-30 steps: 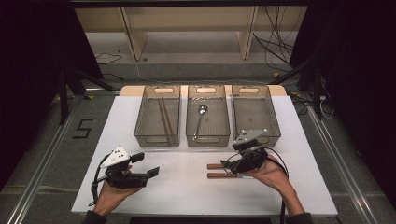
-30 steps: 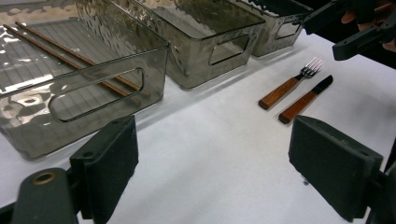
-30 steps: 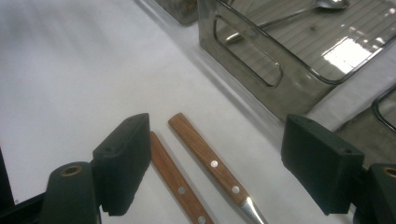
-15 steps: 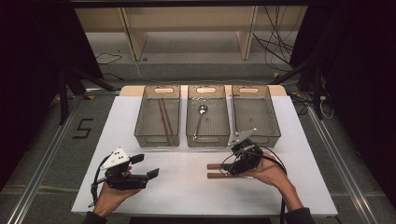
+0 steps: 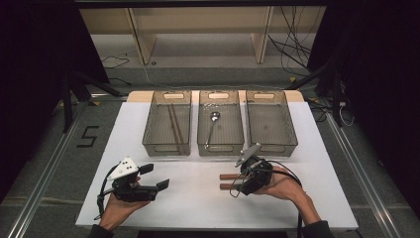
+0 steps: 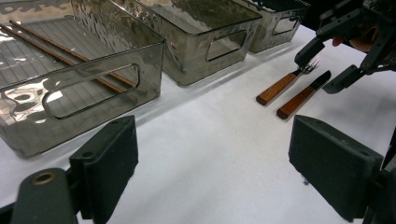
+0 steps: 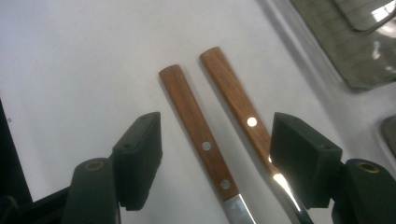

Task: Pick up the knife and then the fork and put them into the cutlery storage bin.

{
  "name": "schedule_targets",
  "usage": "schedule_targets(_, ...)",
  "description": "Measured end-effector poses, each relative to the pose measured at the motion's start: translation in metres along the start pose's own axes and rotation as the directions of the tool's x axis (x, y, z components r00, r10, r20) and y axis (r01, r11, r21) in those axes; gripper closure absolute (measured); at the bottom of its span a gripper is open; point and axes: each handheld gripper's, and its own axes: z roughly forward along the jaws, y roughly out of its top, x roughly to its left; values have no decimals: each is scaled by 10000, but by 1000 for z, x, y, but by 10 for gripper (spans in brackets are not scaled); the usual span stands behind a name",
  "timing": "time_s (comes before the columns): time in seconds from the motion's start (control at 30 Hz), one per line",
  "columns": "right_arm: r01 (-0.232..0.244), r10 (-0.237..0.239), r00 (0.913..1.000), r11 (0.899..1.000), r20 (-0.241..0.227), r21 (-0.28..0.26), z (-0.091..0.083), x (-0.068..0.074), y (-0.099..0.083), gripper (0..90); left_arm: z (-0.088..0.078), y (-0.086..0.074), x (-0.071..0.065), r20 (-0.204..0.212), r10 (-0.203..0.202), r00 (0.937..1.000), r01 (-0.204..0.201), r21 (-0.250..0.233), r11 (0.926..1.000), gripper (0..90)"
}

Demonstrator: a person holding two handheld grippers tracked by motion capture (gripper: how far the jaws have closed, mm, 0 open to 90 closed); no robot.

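Observation:
A wooden-handled knife (image 7: 194, 126) and a wooden-handled fork (image 7: 233, 105) lie side by side on the white table (image 5: 198, 208). In the high view the fork (image 5: 229, 176) is the one nearer the bins and the knife (image 5: 227, 186) lies just in front of it. My right gripper (image 7: 215, 140) straddles both handles. Its jaws have just been closing, with a gap still showing beside the knife. The same right gripper (image 5: 237, 185) points left at the front right. My left gripper (image 5: 156, 177) is held open at the front left with nothing between its jaws.
Three clear bins stand in a row at the back of the table. The left bin (image 5: 167, 148) holds chopsticks (image 5: 176, 126), the middle bin (image 5: 220, 148) a spoon (image 5: 213, 124). Nothing lies in the right bin (image 5: 272, 147). Dark floor and table rails surround the table.
The right gripper's jaws have drawn closer together around the two handles, and the hand has barely shifted. The left hand and gripper have stayed still.

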Motion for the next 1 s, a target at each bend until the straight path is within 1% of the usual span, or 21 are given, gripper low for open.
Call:
schedule_targets(0.03,138,-137,9999,9998,-46,160,2,0,1,367,0,0,0,13,0,10000,0,1,10000,154)
schedule_targets(0.2,316,-307,9994,9974,-160,640,10,1,3,417,0,0,0,25,-8,10000,8,-54,10000,154)
schedule_targets(0.27,516,-504,9986,9953,-167,816,13,2,4,432,0,0,0,39,-7,10000,8,-60,10000,154)
schedule_targets(0.3,427,-410,9989,9953,-206,868,15,2,5,439,0,0,0,45,-2,10000,2,-55,10000,154)
schedule_targets(0.33,620,-604,9980,9935,-189,960,16,2,4,448,0,0,0,47,11,10000,-11,-42,10000,154)
schedule_targets(0.37,529,-505,9985,9919,-233,1155,16,3,5,456,0,0,0,51,25,10000,-25,-42,10000,154)
schedule_targets(0.4,746,-727,9971,9910,-206,1110,17,2,5,468,0,0,0,53,32,10000,-32,-40,10000,154)
schedule_targets(0.43,703,-680,9974,9893,-216,1279,17,3,6,478,0,0,0,54,10,10000,-10,-40,10000,154)
schedule_targets(0.47,833,-813,9965,9889,-218,1233,18,2,5,485,0,0,0,53,10,10000,-9,-39,10000,154)
schedule_targets(0.6,887,-855,9959,9859,-287,1422,22,2,6,515,0,0,0,52,-15,10000,15,-57,10000,154)
schedule_targets(0.63,964,-932,9953,9828,-275,1574,23,2,6,527,0,0,0,51,-15,10000,15,-41,10000,154)
schedule_targets(0.67,914,-890,9958,9827,-223,1609,25,2,6,534,0,0,0,49,-12,10000,12,-34,10000,154)
schedule_targets(0.7,1034,-1015,9946,9794,-198,1736,26,1,6,539,0,0,0,50,-14,10000,14,-33,10000,154)
schedule_targets(0.77,1005,-974,9949,9765,-259,1906,27,1,6,552,0,0,0,54,-15,10000,15,-30,10000,154)
schedule_targets(0.8,917,-887,9958,9770,-241,1923,28,1,6,556,0,0,1,51,2,10000,-2,-7,10000,154)
schedule_targets(0.83,1094,-1061,9940,9725,-268,2054,29,0,7,563,0,0,1,51,5,10000,-5,3,10000,154)
schedule_targets(0.87,923,-896,9957,9744,-227,2052,30,1,7,573,0,0,1,51,9,10000,-9,7,10000,154)
schedule_targets(0.9,1076,-1033,9942,9708,-313,2143,31,0,8,583,1,0,1,53,14,10000,-14,12,10000,154)
schedule_targets(0.93,968,-925,9953,9722,-300,2132,31,1,9,590,1,0,1,56,15,10000,-15,12,10000,154)
schedule_targets(0.97,1088,-1035,9940,9684,-353,2243,31,0,9,600,0,0,1,53,11,10000,-11,10,10000,154)
schedule_targets(1.0,1063,-1004,9943,9678,-371,2281,31,0,10,608,0,0,1,55,7,10000,-7,9,10000,154)
